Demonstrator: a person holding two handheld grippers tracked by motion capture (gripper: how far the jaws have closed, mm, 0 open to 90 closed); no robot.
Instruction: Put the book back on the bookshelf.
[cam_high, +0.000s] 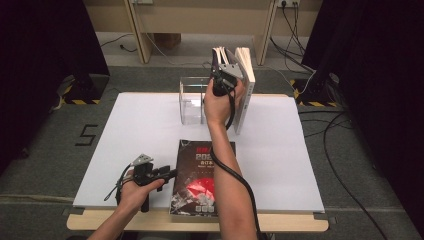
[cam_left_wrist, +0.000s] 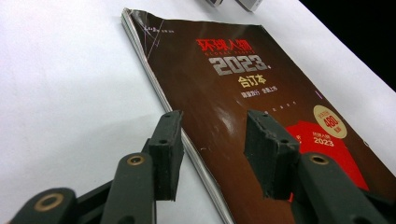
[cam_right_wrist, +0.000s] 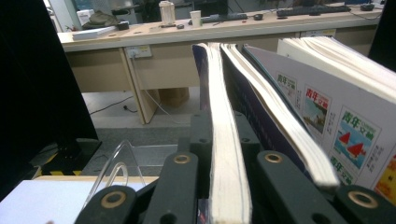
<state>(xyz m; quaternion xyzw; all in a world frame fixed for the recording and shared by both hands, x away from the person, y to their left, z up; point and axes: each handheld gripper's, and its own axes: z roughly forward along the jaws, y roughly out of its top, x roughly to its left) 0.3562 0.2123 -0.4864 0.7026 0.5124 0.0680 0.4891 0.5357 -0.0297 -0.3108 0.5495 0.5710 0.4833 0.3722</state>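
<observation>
Down at the near left of the white table (cam_high: 140, 125), the left gripper (cam_high: 170, 173) sits low in the person's left hand (cam_high: 137, 190), jaws apart, nothing between them. In its own view the two pads straddle the spine edge of the dark magazine (cam_left_wrist: 261, 102), one pad over bare table, the other over the cover. That magazine (cam_high: 200, 180) lies flat by the near edge, about the middle, its bottom reaching the front lip. Further back, a clear acrylic stand (cam_high: 192, 100) sits near the far edge. Just right of it, the right gripper (cam_high: 225, 75) is up high, jaws clamped on the page block of an upright book (cam_right_wrist: 224, 154). Two more upright books (cam_right_wrist: 327, 107) stand close beside it on the right, the outermost with a white illustrated cover.
</observation>
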